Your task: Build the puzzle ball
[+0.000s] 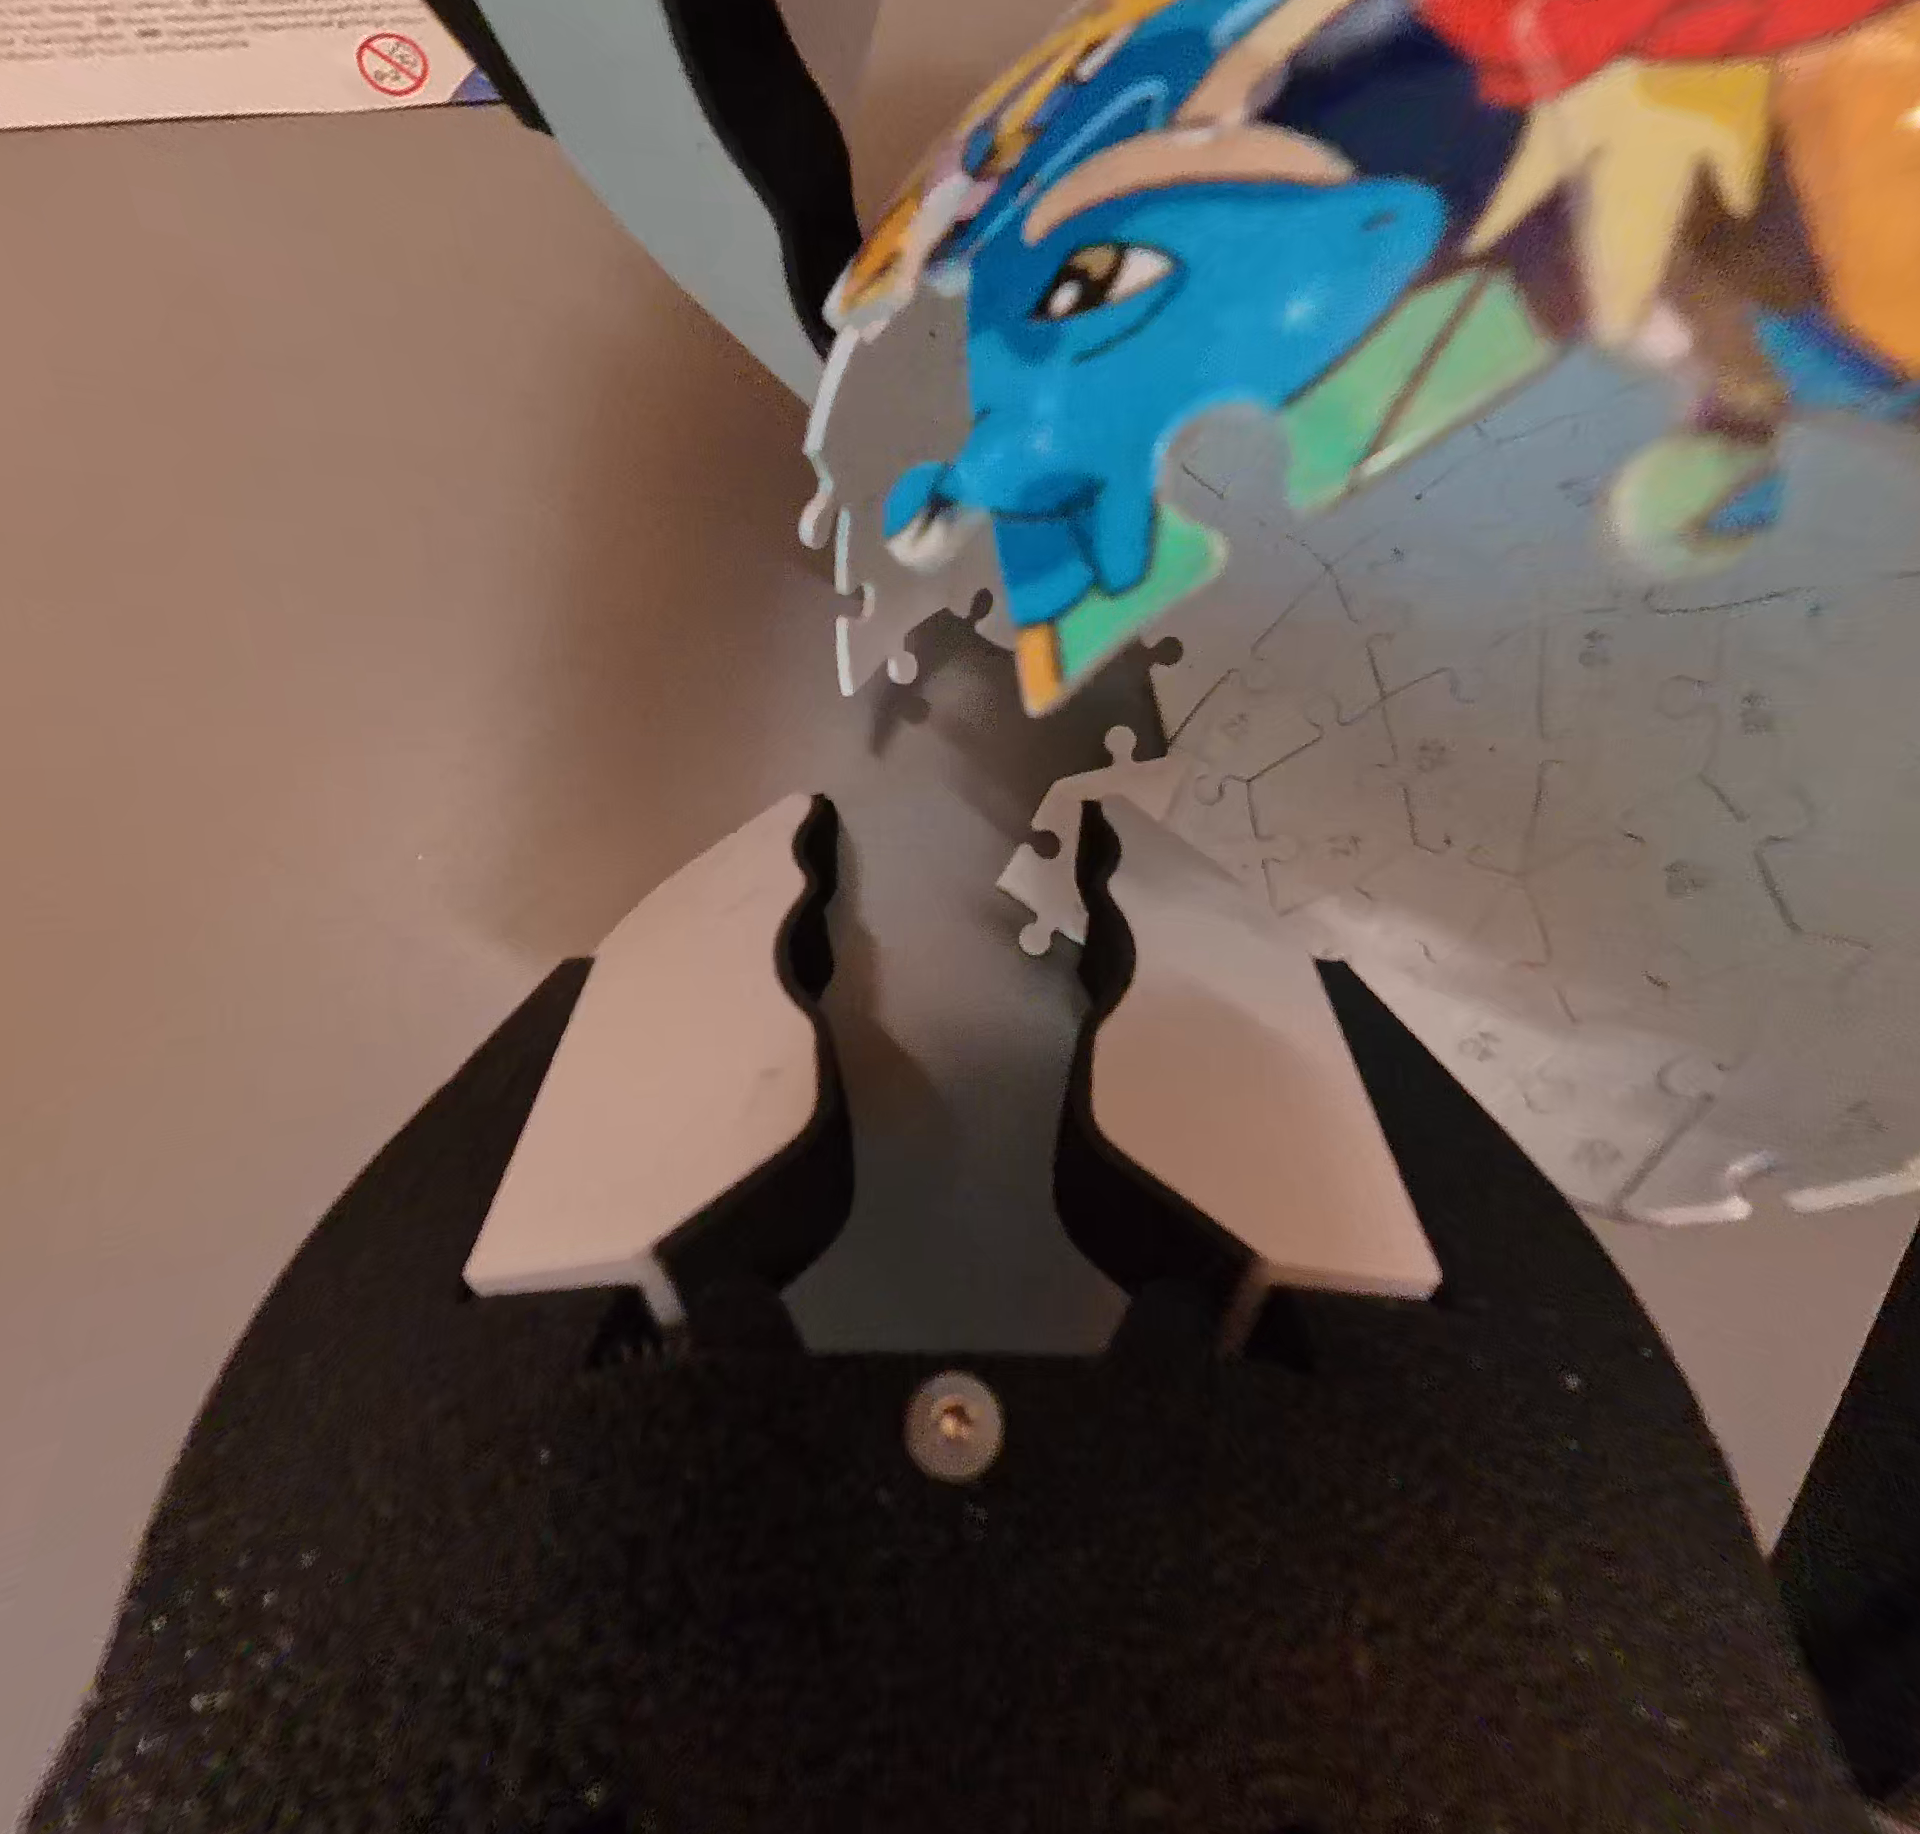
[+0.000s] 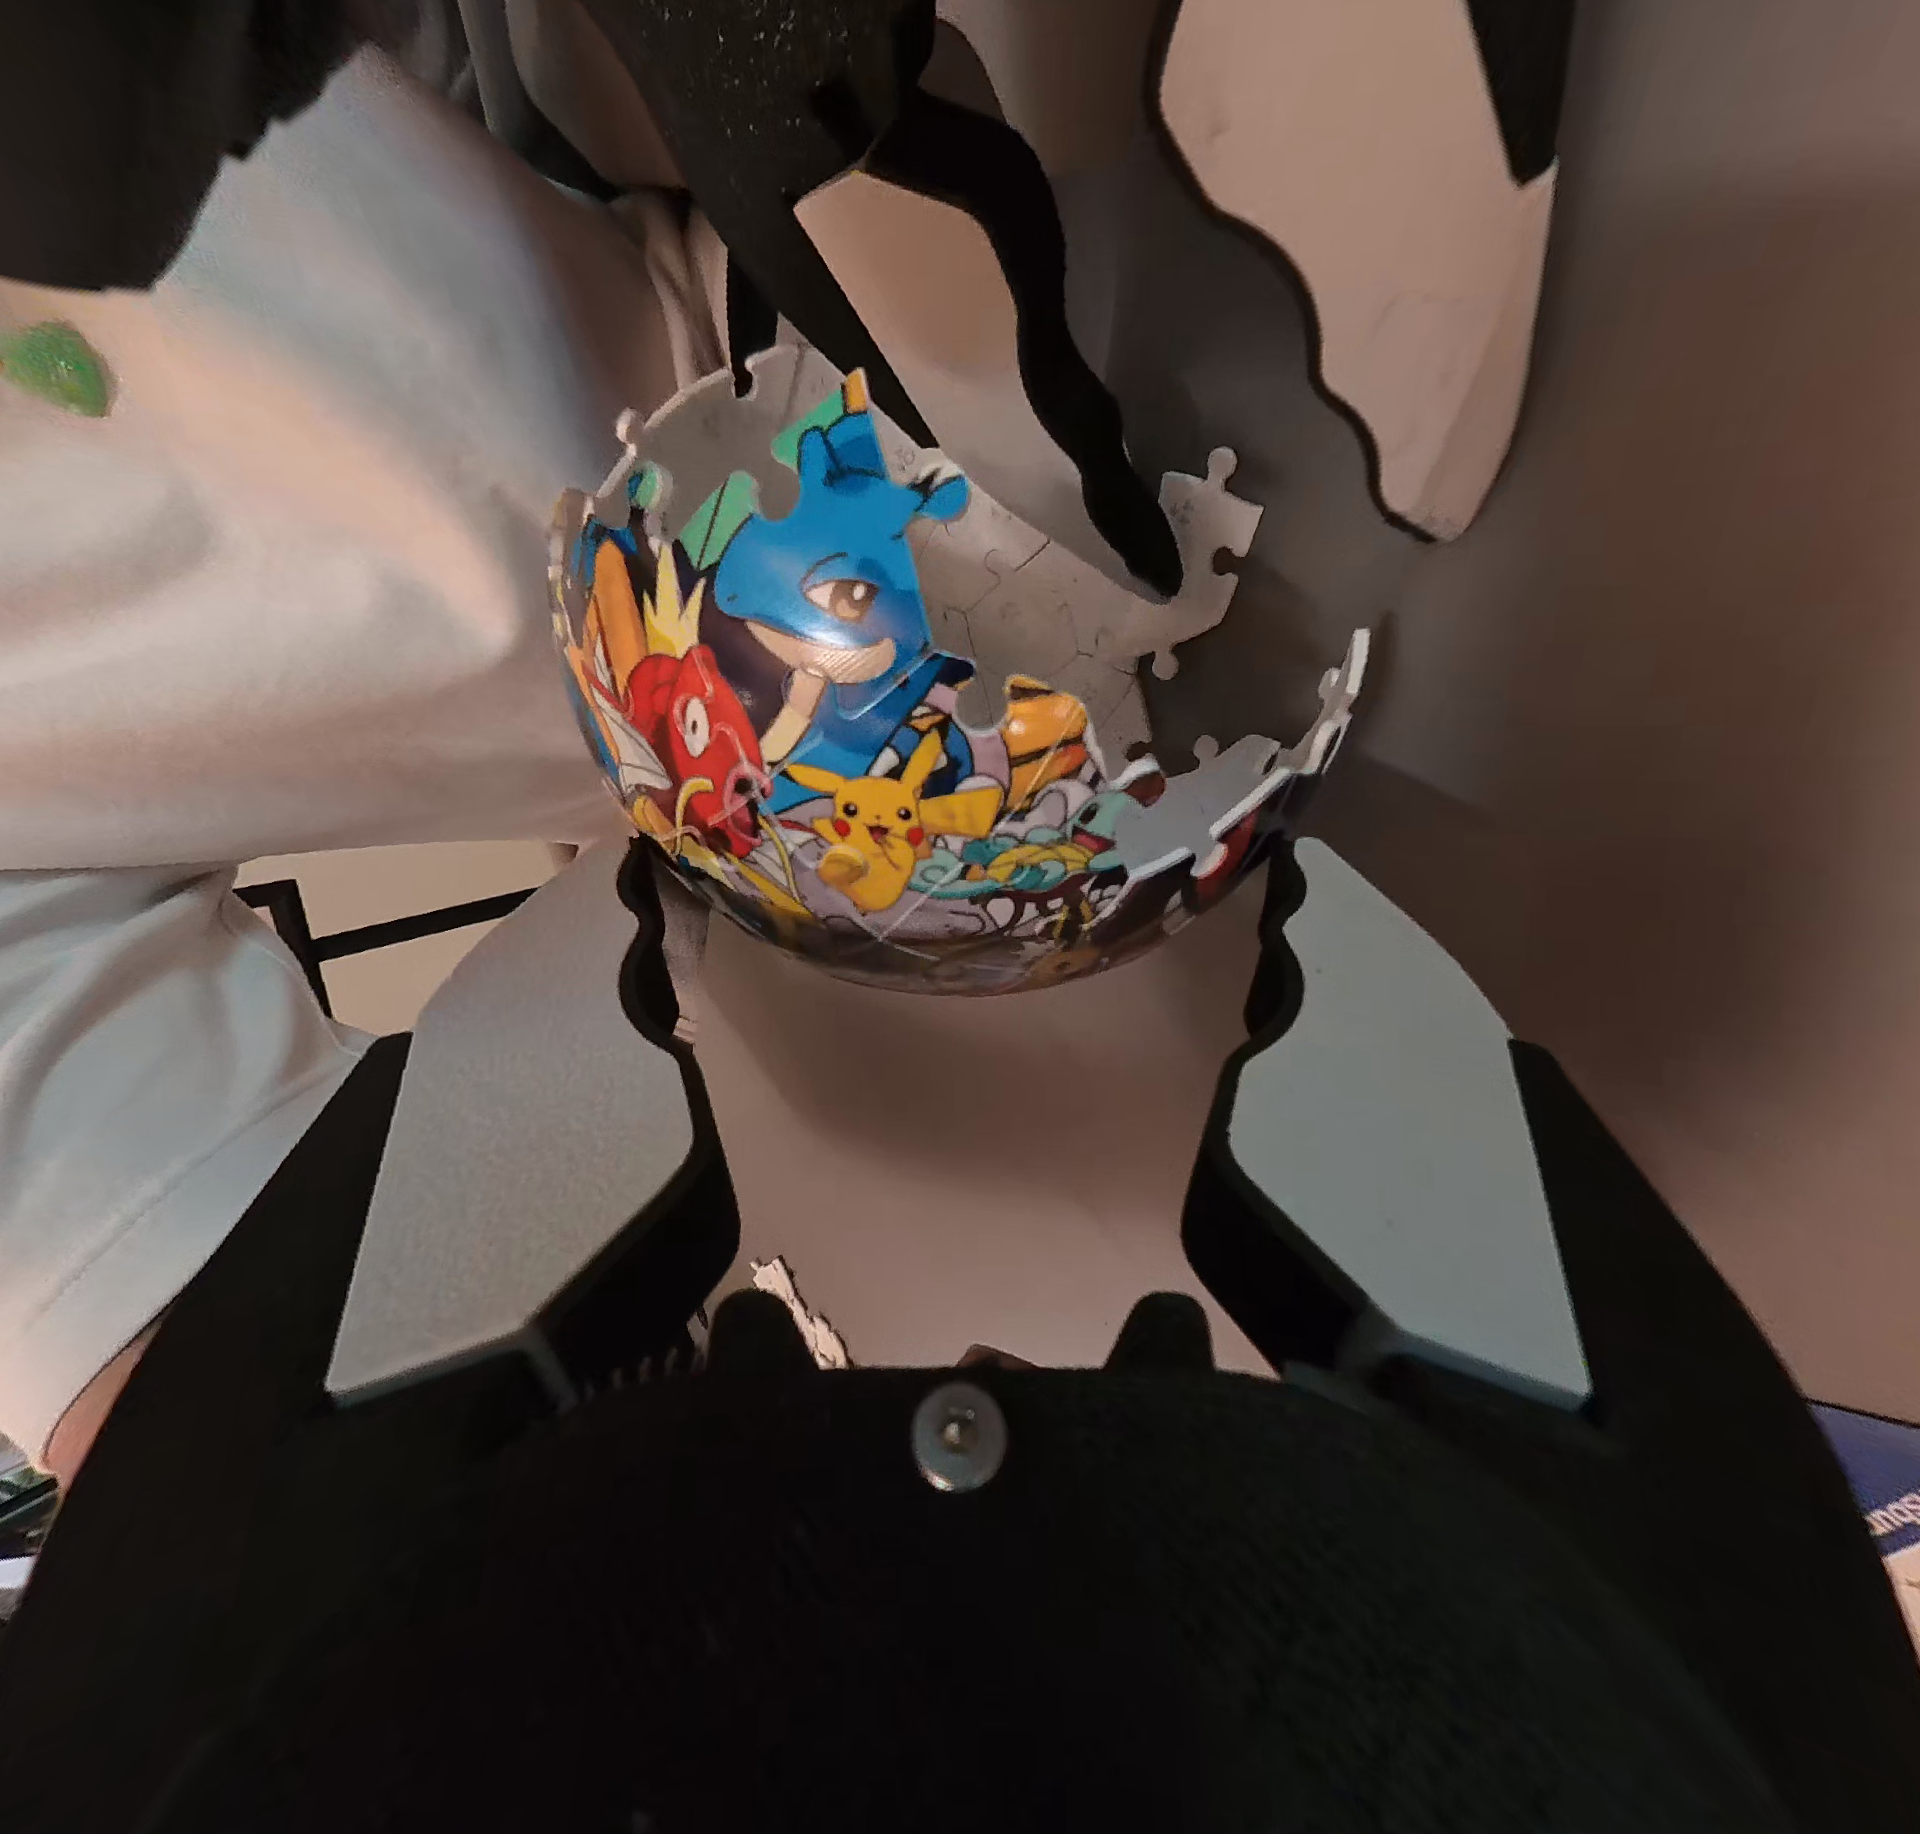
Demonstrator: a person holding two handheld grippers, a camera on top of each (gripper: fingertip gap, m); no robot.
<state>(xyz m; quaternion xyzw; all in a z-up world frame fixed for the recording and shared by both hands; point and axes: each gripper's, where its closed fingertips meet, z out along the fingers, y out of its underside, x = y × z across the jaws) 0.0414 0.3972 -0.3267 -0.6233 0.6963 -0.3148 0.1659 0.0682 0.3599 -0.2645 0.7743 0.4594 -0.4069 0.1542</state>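
The partly built puzzle ball point(image 2: 883, 797) is an open shell, colourful cartoon print outside and grey inside. My right gripper point(image 2: 961, 911) is shut on its lower part, one finger on each side, and holds it up. In the left wrist view the ball point(image 1: 1195, 330) fills the upper right. My left gripper point(image 1: 951, 828) is partly open at the ball's jagged rim. A grey rim piece point(image 1: 1044, 870) touches its right finger. In the right wrist view one left fingertip point(image 2: 1143, 537) rests on that piece point(image 2: 1210, 527), and the other finger reaches the rim farther left.
A printed paper sheet point(image 1: 208, 18) lies at the top left on the beige surface point(image 1: 312, 641). A person's white sleeve point(image 2: 260, 537) is left of the ball. A blue box corner point(image 2: 1881, 1524) shows at the lower right.
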